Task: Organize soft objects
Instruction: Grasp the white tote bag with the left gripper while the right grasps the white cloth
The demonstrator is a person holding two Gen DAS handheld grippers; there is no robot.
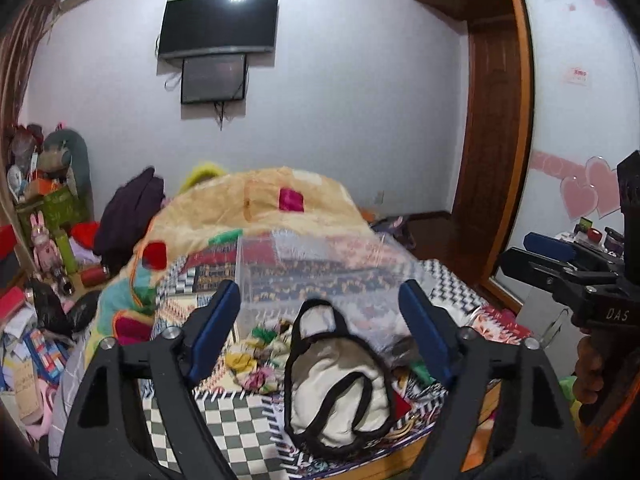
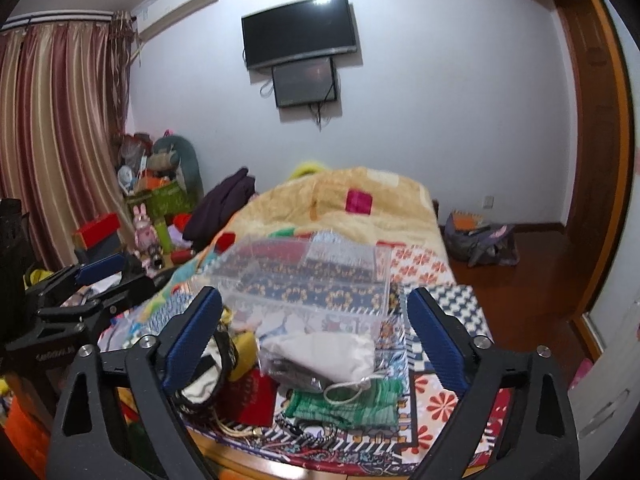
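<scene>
A clear plastic box [image 1: 320, 272] stands on the patterned bed; it also shows in the right wrist view [image 2: 312, 276]. In front of it lies a cream cloth bag with black trim [image 1: 340, 384], under my open left gripper [image 1: 326, 328]. A small yellow and floral cloth pile [image 1: 256, 360] lies to its left. My right gripper [image 2: 316, 340] is open above a white drawstring pouch [image 2: 320, 352] and a green folded cloth [image 2: 348, 404]. A red cloth [image 2: 256, 396] lies beside them. The cream bag [image 2: 204, 380] sits behind my right gripper's left finger.
A beige fleece blanket [image 1: 260, 208] is heaped on the far half of the bed. Clutter and toys [image 1: 48, 240] crowd the left floor. A wooden wardrobe [image 1: 500, 140] stands right. A grey bag [image 2: 480, 240] lies on the wooden floor.
</scene>
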